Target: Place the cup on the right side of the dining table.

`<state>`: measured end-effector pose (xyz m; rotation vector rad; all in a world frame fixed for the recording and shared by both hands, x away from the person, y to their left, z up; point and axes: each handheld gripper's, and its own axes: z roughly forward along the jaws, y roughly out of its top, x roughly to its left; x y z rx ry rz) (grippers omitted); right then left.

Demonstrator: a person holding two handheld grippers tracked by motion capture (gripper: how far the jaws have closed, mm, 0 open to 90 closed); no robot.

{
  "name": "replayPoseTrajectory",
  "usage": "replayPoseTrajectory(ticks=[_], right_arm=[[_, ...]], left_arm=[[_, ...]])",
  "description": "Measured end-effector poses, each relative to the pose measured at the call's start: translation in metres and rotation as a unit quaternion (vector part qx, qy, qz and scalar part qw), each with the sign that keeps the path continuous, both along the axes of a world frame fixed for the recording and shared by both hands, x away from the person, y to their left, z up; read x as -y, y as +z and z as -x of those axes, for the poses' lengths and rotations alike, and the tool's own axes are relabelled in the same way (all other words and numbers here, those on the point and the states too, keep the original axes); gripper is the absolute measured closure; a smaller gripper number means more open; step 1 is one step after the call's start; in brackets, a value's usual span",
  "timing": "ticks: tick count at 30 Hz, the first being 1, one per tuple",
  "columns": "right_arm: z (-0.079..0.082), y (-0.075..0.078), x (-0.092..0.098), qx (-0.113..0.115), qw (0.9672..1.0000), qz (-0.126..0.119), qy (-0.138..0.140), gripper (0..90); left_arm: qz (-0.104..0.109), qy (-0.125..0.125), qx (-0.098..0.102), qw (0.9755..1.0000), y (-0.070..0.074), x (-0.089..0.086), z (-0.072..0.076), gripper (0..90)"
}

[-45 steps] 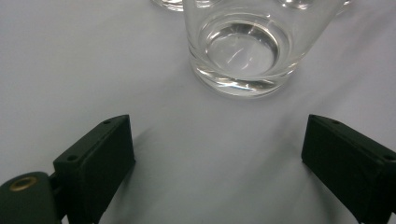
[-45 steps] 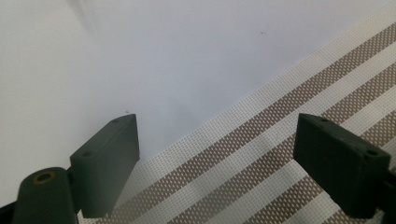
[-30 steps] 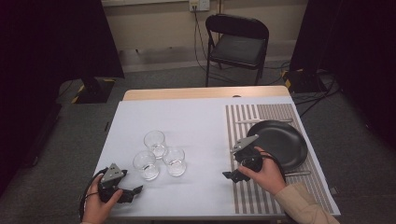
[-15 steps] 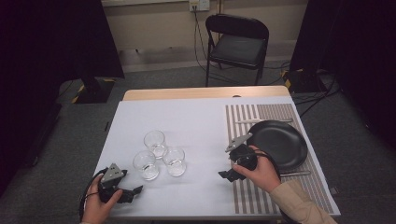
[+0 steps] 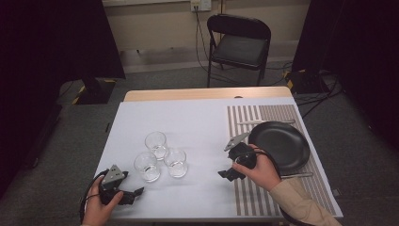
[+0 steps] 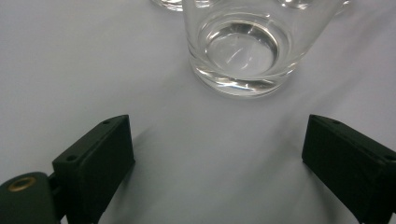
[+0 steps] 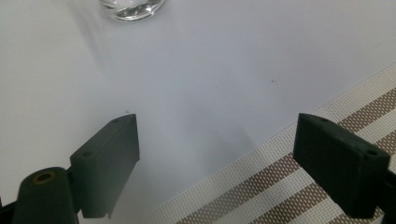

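Glasses: three clear tumblers clustered upright on the white surface (image 5: 141, 117), left of centre, seen whole from the high view — nearest glass (image 5: 147, 166), middle glass (image 5: 176, 162), far glass (image 5: 156, 144), the rims close together, touching or not cannot be told. Left gripper (image 5: 134, 194) held low at the near left edge, just short of the nearest glass and pointing toward it. From the left gripper view, that glass (image 6: 243, 49) looms straight ahead, thick base resting on the cloth, beyond the tips; jaws spread wide, gripping nothing. Right gripper (image 5: 226, 174) held over the surface at the left border of the striped placemat (image 5: 254, 117), well apart from the cluster, black plate (image 5: 282, 146) just to its right. Right gripper view adds the woven brown-and-white stripes (image 7: 289, 186) up close and a glass base (image 7: 131, 8) at the top edge; jaws again wide apart and empty.
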<state>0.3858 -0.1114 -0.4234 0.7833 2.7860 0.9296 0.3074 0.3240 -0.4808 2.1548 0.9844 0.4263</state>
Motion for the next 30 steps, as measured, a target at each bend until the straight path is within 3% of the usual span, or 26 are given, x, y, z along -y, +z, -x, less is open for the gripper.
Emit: replayPoseTrajectory(ticks=[30], right_arm=[[-0.009,0.011,-0.019,0.000,0.9999,0.002,0.015,13.8]], left_arm=[[-0.001,0.000,0.000,1.0000,0.000,0.000,0.000,8.0]])
